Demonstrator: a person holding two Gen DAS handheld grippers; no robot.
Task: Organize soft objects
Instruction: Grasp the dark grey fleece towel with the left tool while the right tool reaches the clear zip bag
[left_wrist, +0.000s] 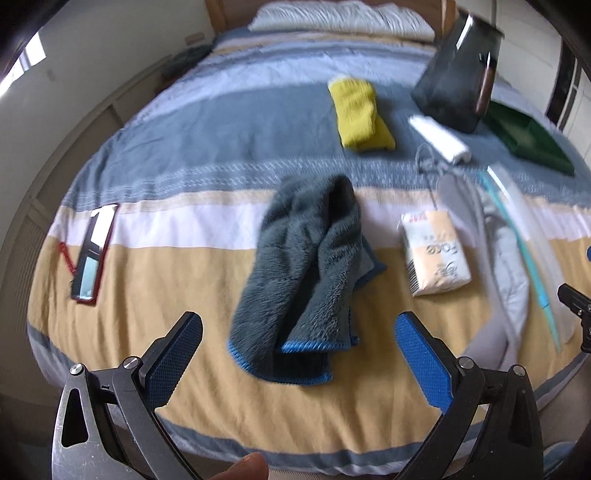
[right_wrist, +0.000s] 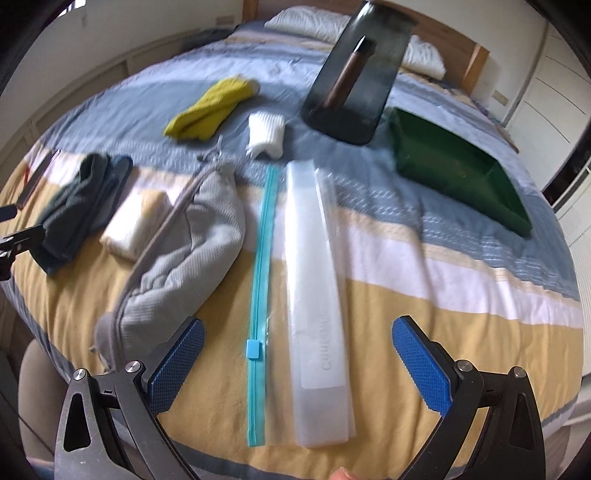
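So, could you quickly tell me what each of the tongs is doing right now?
Left tongs: open, empty, above the dark grey towel.
Right tongs: open, empty, above the zip bag.

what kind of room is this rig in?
Most likely a bedroom. The work surface is a bed with a striped blue, white and yellow bedspread, a white pillow against a wooden headboard, and white built-in closet doors alongside.

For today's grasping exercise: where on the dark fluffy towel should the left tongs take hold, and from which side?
Grip the near blue-trimmed hem of the dark towel, coming from above and the bed's foot. It lies bunched in raised folds, lengthwise towards the open left tongs, so the near fold offers a ridge.
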